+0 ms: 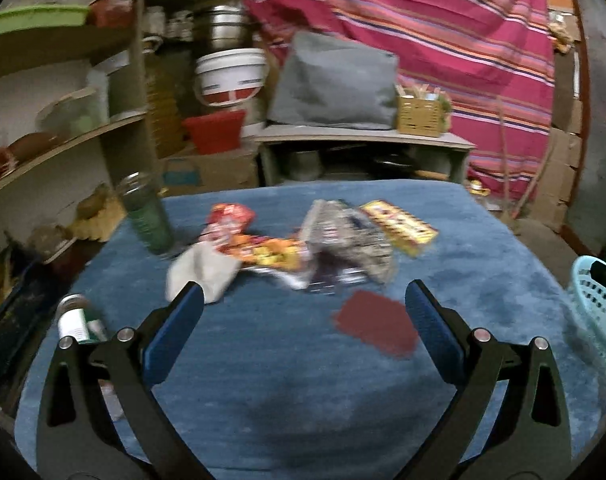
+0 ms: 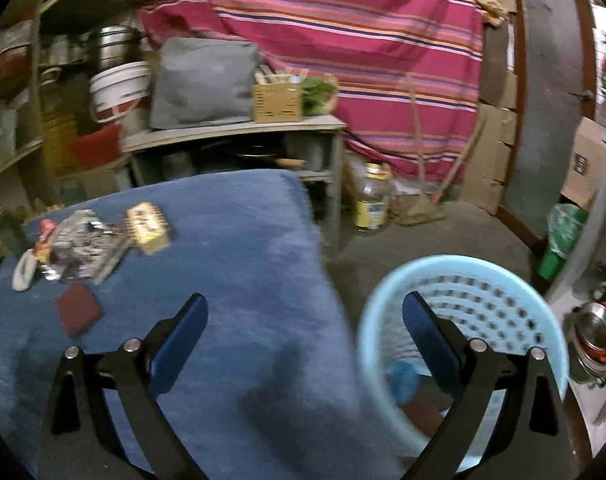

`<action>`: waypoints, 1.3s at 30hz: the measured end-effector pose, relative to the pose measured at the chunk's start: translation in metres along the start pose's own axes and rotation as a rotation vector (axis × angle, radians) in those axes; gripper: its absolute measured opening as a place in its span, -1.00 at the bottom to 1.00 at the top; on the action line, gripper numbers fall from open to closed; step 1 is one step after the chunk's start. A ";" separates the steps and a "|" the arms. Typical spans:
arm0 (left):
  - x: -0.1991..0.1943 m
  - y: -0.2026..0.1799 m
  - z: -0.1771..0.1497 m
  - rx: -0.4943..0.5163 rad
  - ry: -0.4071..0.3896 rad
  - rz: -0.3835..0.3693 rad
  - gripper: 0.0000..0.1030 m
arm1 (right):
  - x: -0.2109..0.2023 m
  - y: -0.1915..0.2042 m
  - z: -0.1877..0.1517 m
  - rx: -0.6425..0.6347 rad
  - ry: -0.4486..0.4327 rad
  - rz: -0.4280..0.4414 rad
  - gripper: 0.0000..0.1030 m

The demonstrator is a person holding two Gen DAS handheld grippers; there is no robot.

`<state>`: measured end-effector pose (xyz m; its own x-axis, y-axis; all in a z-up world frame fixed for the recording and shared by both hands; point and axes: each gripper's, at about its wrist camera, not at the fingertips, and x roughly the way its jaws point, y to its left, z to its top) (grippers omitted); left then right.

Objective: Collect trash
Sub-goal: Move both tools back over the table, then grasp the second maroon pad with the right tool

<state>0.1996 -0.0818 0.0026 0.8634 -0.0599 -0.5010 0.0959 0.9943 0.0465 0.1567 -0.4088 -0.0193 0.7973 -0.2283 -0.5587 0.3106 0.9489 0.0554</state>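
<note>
On the blue-covered worktop (image 1: 263, 360) a loose cluster of trash is seen beyond the left hand-held gripper (image 1: 303, 304). The left hand-held gripper is held wide apart above the cloth, with nothing between its blue pads. A dark red flat piece (image 1: 377, 328) lies just beside the right-side pad, apart from the main cluster. Farther back, a crumpled white paper (image 1: 201, 274) is found touching an orange snack wrapper (image 1: 263, 250); a silver-and-dark foil wrapper (image 1: 345, 240) overlaps the orange one, and a yellow printed packet (image 1: 401, 226) lies against the foil's far side. A green bottle (image 1: 145, 216) stands upright near the left edge of the cloth, and a white-labelled can (image 1: 77, 322) is seen at the near left, partly hidden by the gripper frame.

The right hand-held gripper (image 2: 305, 306) is likewise spread wide and empty. It is positioned over the right edge of the worktop, with one pad over the cloth and the other over the light blue perforated basket (image 2: 503, 276), which stands off the worktop's right side. A blue crumpled item (image 2: 403, 378) is visible inside the basket; other contents are too blurred to identify. Both views are motion-blurred.
</note>
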 end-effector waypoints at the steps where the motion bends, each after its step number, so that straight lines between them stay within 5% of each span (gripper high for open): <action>1: 0.001 0.007 -0.001 -0.006 0.000 0.009 0.89 | 0.000 0.009 0.000 -0.008 -0.002 0.013 0.86; 8: 0.000 0.054 -0.005 -0.046 -0.009 0.068 0.89 | 0.007 0.087 -0.004 -0.084 -0.006 0.107 0.86; 22: 0.026 0.111 -0.014 -0.102 0.036 0.121 0.89 | 0.054 0.196 -0.024 -0.284 0.156 0.313 0.86; 33: 0.042 0.120 -0.014 -0.111 0.068 0.139 0.89 | 0.086 0.226 -0.032 -0.396 0.257 0.318 0.86; 39: 0.061 0.118 -0.008 -0.128 0.135 0.084 0.89 | 0.096 0.225 -0.028 -0.380 0.290 0.349 0.82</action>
<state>0.2599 0.0329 -0.0297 0.7907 0.0278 -0.6115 -0.0450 0.9989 -0.0129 0.2885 -0.2114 -0.0831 0.6280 0.1292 -0.7674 -0.1943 0.9809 0.0062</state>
